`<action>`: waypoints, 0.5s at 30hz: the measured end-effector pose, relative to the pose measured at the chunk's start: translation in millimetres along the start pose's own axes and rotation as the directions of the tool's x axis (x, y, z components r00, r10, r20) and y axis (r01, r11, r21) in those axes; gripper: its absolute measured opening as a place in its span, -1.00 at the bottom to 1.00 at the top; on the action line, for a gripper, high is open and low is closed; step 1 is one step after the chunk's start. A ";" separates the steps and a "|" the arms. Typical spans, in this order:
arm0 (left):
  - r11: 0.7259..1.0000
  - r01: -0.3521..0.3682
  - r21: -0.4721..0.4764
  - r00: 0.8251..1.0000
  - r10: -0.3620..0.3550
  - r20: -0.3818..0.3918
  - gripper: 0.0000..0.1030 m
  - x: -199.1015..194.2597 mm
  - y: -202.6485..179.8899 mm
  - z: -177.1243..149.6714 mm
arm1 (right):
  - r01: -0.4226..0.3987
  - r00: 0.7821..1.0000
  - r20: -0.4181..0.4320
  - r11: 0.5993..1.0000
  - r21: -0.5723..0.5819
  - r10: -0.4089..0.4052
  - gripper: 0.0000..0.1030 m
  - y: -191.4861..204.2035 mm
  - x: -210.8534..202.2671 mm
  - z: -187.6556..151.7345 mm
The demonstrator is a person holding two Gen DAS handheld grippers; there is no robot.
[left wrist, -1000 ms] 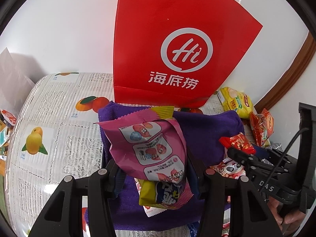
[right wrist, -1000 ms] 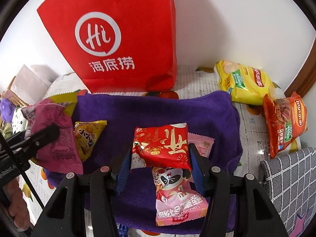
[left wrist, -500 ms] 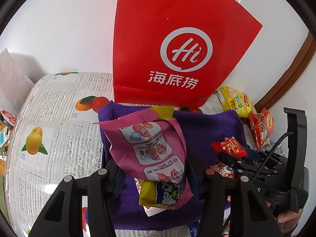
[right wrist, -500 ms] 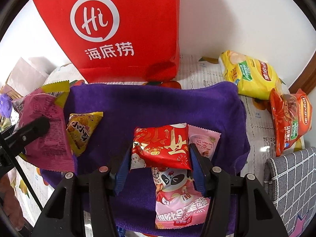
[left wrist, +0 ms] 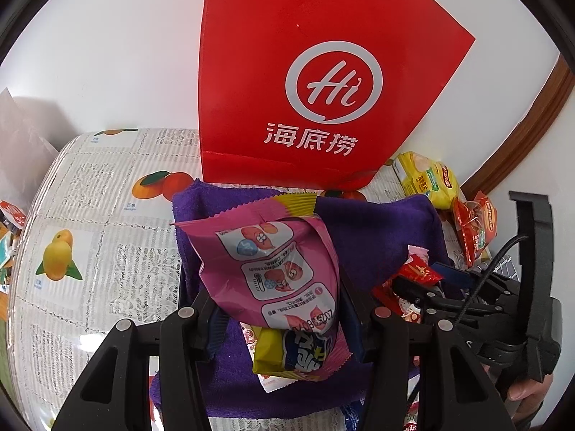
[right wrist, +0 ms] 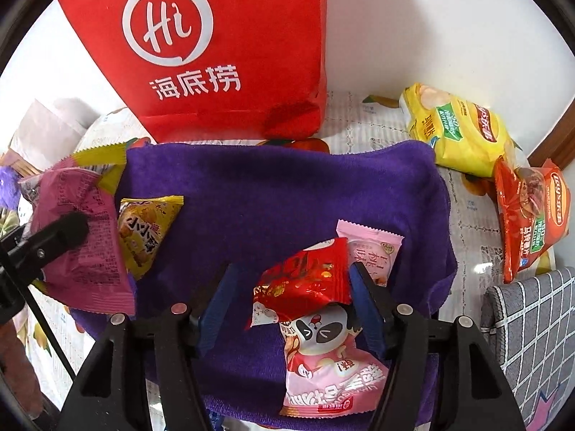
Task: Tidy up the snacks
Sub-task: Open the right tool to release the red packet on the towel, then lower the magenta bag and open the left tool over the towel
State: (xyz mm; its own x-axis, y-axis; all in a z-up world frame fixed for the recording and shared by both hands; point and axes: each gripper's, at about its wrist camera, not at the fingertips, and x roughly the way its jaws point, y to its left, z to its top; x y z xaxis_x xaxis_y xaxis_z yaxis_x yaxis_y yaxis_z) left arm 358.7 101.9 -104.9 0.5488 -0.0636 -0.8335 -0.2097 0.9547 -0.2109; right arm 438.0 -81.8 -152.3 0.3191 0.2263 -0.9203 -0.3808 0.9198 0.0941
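L wrist view: your left gripper [left wrist: 278, 309] fingers clamp the magenta snack pkt [left wrist: 273, 269] above the purple towel [left wrist: 377, 237]. R wrist view: your right gripper [right wrist: 287, 301] fingers just opened; red snack pkt [right wrist: 305, 280] loose between, on towel.

Bag [right wrist: 222, 46] far, behind cloth [right wrist: 273, 194]. Chip packets [right wrist: 463, 133] right of cloth. Panda packet [right wrist: 323, 362] near on cloth; noodle packet [right wrist: 143, 230] left on cloth.
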 end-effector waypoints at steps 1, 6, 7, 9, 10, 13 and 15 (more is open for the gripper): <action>1.000 0.000 0.002 1.000 0.000 -0.001 -0.02 0.7 -0.5 -0.3 | -0.001 1.000 0.008 1.000 0.001 0.001 0.25 -0.4 -3.3 0.1; 1.000 0.000 0.006 1.000 0.000 -0.004 -0.02 2.7 -1.7 -0.8 | 0.006 0.997 0.077 1.000 0.004 -0.007 0.33 -4.4 -30.2 0.6; 1.000 0.001 0.006 1.000 -0.001 -0.004 -0.02 3.1 -2.0 -1.1 | 0.011 0.996 0.090 1.000 0.007 -0.012 0.35 -6.0 -34.8 0.5; 1.000 0.009 0.006 1.000 -0.009 -0.005 -0.02 3.6 -2.0 -1.4 | 0.019 0.993 0.120 1.000 0.019 -0.021 0.36 -11.2 -46.1 0.5; 1.000 0.017 0.004 1.000 -0.017 -0.006 -0.02 4.1 -2.1 -1.3 | 0.019 0.991 0.130 1.000 0.025 -0.022 0.36 -13.0 -49.6 0.5; 0.998 0.056 -0.006 0.998 -0.056 -0.015 -0.02 5.2 -1.9 -1.5 | 0.009 0.987 0.159 0.998 0.056 -0.018 0.36 -21.8 -58.7 1.0; 0.997 0.080 -0.011 0.997 -0.080 -0.018 -0.02 6.0 -2.6 -1.6 | 0.005 0.986 0.166 0.997 0.074 -0.017 0.36 -26.0 -60.7 1.7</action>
State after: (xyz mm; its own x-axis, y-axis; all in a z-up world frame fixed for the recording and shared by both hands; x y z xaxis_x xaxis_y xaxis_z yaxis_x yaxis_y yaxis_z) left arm 361.2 98.5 -110.2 0.5489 -0.1452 -0.8232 -0.1745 0.9432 -0.2827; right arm 430.0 -118.9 -98.3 0.4651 0.2601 -0.8462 -0.3136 0.9423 0.1173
